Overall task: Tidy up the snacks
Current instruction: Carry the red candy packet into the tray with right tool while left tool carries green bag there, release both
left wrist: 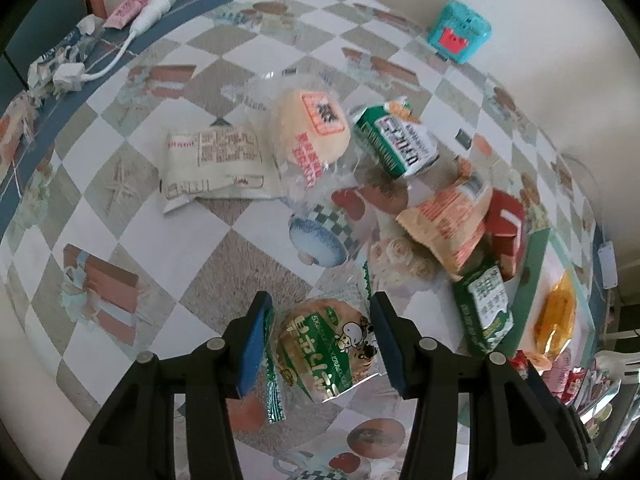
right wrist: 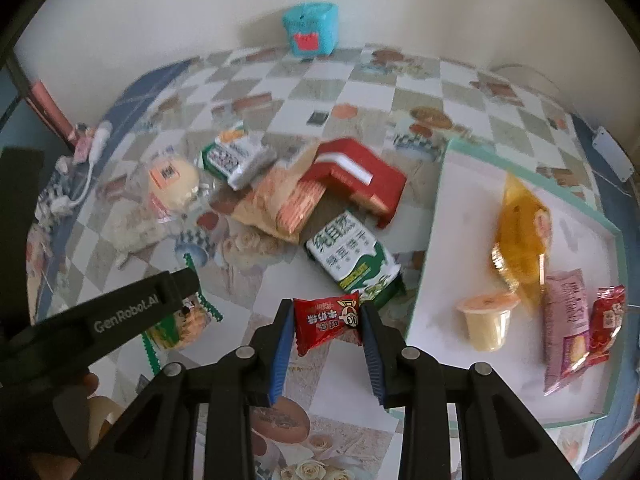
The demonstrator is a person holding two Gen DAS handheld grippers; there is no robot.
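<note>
A: The right gripper [right wrist: 326,326] holds a small red crinkly candy packet [right wrist: 326,322] between its jaws, near the white tray with teal rim [right wrist: 434,216].

B: It looks light, slippery; grip the middle. The left gripper [left wrist: 320,334] stands wide around a round green-printed rice cracker packet [left wrist: 326,346], probably fragile.

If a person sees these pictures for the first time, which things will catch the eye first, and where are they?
The small red candy packet stands out, clamped between the fingers of the right gripper just left of the white tray. The left gripper brackets a round green-wrapped rice cracker on the checkered tablecloth. A teal cube-shaped gadget with a red patch sits against the far wall.
</note>
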